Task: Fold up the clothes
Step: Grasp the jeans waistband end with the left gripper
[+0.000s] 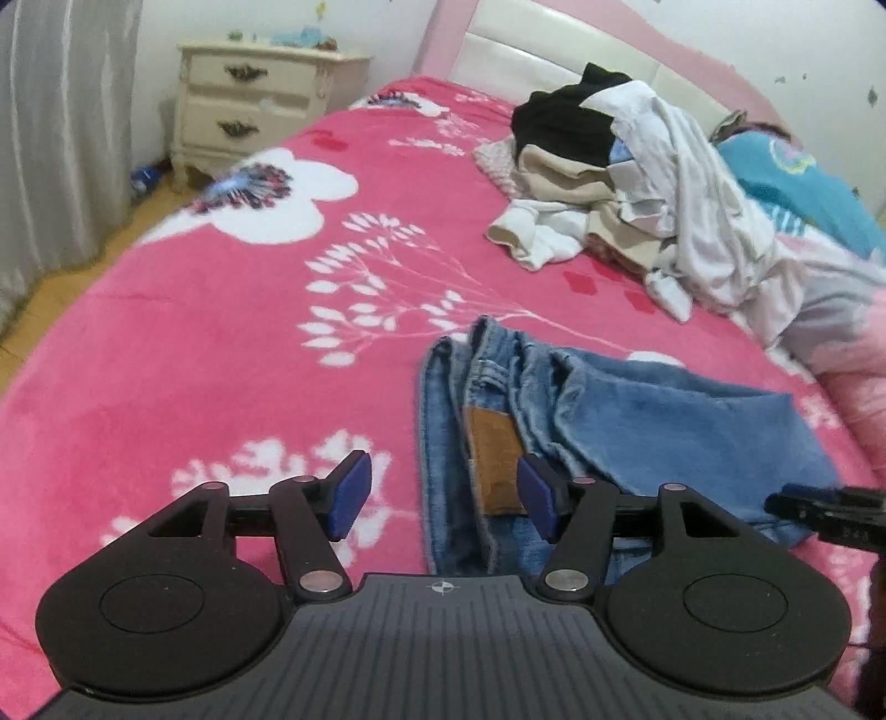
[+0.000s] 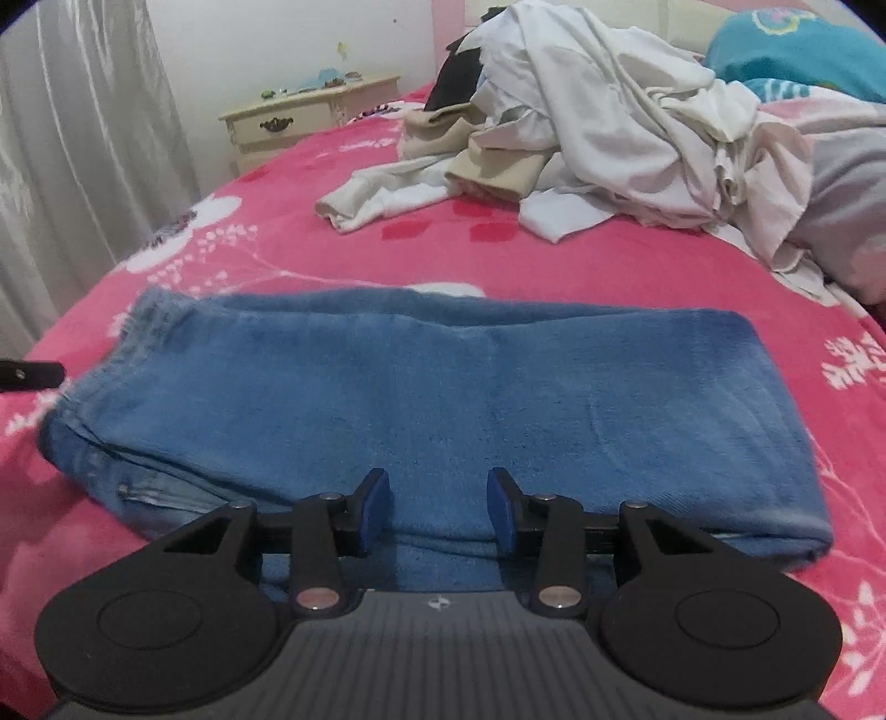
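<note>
Both of my tools hang over the near end of the bed: the left hand-held gripper (image 1: 440,495) has its blue pads spread wide with nothing between them, and the right hand-held gripper (image 2: 437,507) is spread too, hovering just above denim without pinching it.

What I am working on is the jeans (image 2: 421,399), which lie on the pink blanket (image 1: 194,343) as a compact, layered rectangle. From the left wrist view I can see the waistband and the brown leather patch (image 1: 490,448) at the end nearest my left tool, with the legs doubled across them. From the right wrist view the top layer looks smooth and its edges fairly square. I judge this garment to be folded, or very nearly so; at most it wants a tidy-up or one more fold to make it smaller.

Beyond the jeans, toward the headboard (image 1: 554,50), sits a heap of clothes (image 1: 637,183): white, beige and black pieces tangled together, none of them folded as far as I can tell. So most of the job seems to be left in that heap.

Past the heap lies something teal (image 1: 792,183), and to the left of the bed stands a cream nightstand (image 1: 249,105).
</note>
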The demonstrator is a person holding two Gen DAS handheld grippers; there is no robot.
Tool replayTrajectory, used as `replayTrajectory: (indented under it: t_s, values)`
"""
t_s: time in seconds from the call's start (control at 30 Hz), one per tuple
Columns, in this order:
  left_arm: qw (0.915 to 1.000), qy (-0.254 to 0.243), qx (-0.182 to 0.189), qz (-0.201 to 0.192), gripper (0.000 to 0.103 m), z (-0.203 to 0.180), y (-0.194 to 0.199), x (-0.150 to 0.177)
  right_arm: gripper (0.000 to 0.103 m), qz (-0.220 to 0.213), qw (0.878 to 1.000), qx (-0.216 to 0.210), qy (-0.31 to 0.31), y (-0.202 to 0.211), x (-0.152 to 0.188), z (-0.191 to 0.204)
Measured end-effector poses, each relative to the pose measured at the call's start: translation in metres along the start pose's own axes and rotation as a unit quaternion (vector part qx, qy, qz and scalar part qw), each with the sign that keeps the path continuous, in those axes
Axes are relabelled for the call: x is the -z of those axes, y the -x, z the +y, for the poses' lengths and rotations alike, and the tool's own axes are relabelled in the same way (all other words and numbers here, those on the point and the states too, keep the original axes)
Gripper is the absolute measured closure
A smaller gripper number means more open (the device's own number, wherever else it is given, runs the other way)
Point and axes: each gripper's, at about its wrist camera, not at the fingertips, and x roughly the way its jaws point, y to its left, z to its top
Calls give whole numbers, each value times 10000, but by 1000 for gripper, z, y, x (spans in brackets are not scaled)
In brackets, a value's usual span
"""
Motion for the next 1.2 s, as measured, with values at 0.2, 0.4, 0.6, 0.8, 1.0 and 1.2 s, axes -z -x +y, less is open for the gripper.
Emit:
replayTrajectory:
  t_s: [0.2, 0.4, 0.6, 0.8, 1.0, 1.2]
  values:
    - [9955, 624, 641, 323, 36, 24, -21, -6, 62, -118, 9996, -229, -90, 2, -13, 9]
    - [9765, 1586, 1334, 585, 32, 60, -49, -6, 62, -186, 9986, -497, -72, -5, -19, 23]
    - [9398, 2506, 2248, 596, 30, 81, -69, -5, 62, -248, 9957, -871, -166, -8, -23, 33]
    - [9479, 2035, 2295, 863, 25, 60, -79, -11, 62, -392, 9898, -1371, 54, -11, -27, 54]
    - [9497, 1693, 2423, 1039, 24, 50, -81, -16, 64, -436, 9736, -2103, 780, -22, -28, 98]
    - [9587, 1414, 2097, 1299, 33, 39, -92, -19, 51, -603, 9502, -2259, 2058, -22, -8, 144]
